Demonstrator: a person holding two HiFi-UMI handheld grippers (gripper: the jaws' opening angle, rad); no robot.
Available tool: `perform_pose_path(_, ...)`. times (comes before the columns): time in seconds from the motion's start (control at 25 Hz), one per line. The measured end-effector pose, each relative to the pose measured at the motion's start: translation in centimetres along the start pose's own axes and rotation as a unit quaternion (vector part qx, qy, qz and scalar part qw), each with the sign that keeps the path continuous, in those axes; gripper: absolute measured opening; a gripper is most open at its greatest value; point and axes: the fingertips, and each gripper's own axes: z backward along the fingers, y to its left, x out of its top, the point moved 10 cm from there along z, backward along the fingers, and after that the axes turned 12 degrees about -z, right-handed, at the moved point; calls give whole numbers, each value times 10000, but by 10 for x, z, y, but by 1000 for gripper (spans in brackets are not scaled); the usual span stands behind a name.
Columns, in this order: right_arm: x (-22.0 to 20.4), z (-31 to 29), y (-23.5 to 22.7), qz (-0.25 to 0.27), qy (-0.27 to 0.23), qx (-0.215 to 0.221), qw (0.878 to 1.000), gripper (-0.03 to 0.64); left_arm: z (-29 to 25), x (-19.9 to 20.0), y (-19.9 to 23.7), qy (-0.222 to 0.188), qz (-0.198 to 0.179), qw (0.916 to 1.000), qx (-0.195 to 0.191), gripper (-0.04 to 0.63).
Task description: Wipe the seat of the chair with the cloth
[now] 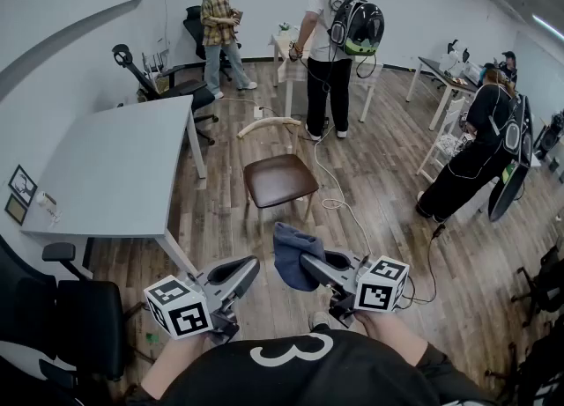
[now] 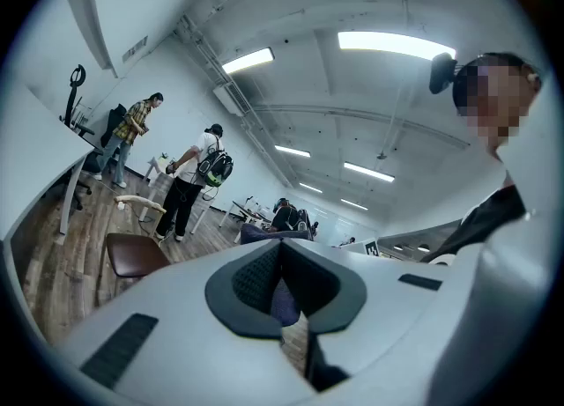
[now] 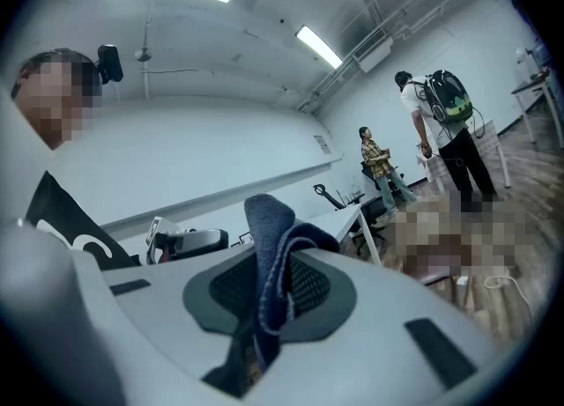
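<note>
My right gripper (image 1: 304, 263) pinches the blue cloth (image 1: 289, 253) so I can carry it over to wipe. My left gripper (image 1: 248, 265) is just beside it, jaws together, holding nothing. The chair (image 1: 280, 179) seat is ahead of both, well apart.

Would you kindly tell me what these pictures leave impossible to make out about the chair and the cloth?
- Any dirt on the chair seat: too small to judge in the head view and the left gripper view.
- The same seat in the right gripper view: covered by a mosaic patch.
- The full extent of the cloth: it is bunched, and its clamped end is hidden inside the right gripper in every view.
</note>
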Motion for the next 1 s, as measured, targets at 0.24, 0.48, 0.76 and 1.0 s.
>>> perform_pose_path(0.24,2,6,-16,-58,-7,-66,10000,52,-15,-5,5,28,78,10000,0,12)
perform_pose_path(0.48,14,16,-45,-279,-128,-168,9994,52,-46,-9,15,145,170,9997,-21,12)
perform_pose_path(0.76,34,35,-113,-818,-166,-331,9960,54,-113,-26,42,365,692,9969,46,12)
perform_pose_path(1.0,63,55,-195,-1275,-74,-445,9908,54,-195,-45,75,621,1279,9896,212,12)
